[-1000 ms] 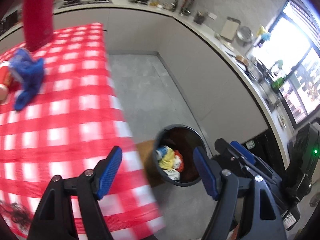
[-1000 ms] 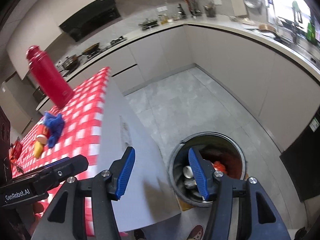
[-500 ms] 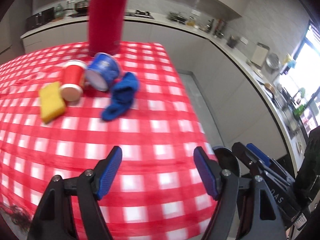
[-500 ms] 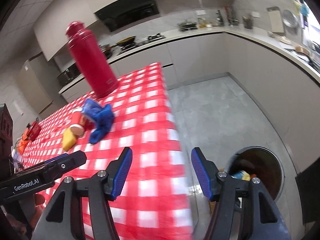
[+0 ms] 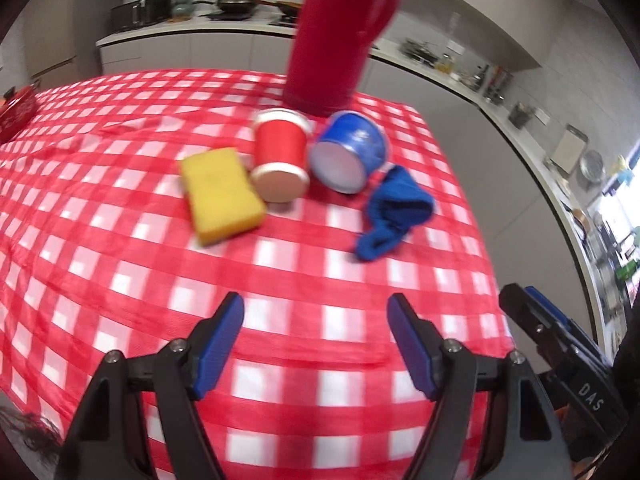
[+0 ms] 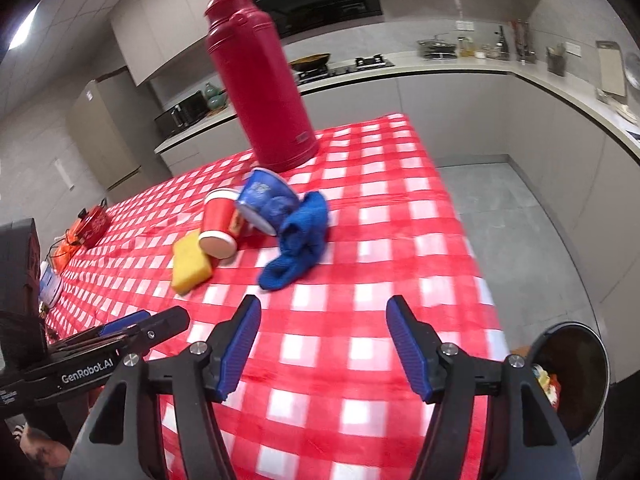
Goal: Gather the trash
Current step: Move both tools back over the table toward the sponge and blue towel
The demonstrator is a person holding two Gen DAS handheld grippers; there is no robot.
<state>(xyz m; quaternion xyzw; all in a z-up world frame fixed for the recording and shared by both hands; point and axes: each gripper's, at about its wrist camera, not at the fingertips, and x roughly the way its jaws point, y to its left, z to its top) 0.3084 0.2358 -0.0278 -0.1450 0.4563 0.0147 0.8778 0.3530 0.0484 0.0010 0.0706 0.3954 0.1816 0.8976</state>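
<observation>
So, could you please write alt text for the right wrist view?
The open right claw hovers over a red-checked tablecloth, empty. Beyond it lie a blue cloth, a tipped blue cup, a tipped red cup and a yellow sponge before a tall red thermos; a trash bin stands lower right.

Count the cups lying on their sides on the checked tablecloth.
2. The red cup lies beside the yellow sponge; the blue cup lies between it and the blue cloth. None seems hidden.

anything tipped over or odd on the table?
Yes. The red paper cup and the blue cup both lie on their sides, bases toward the camera, beside a crumpled blue cloth. No spill visible.
</observation>
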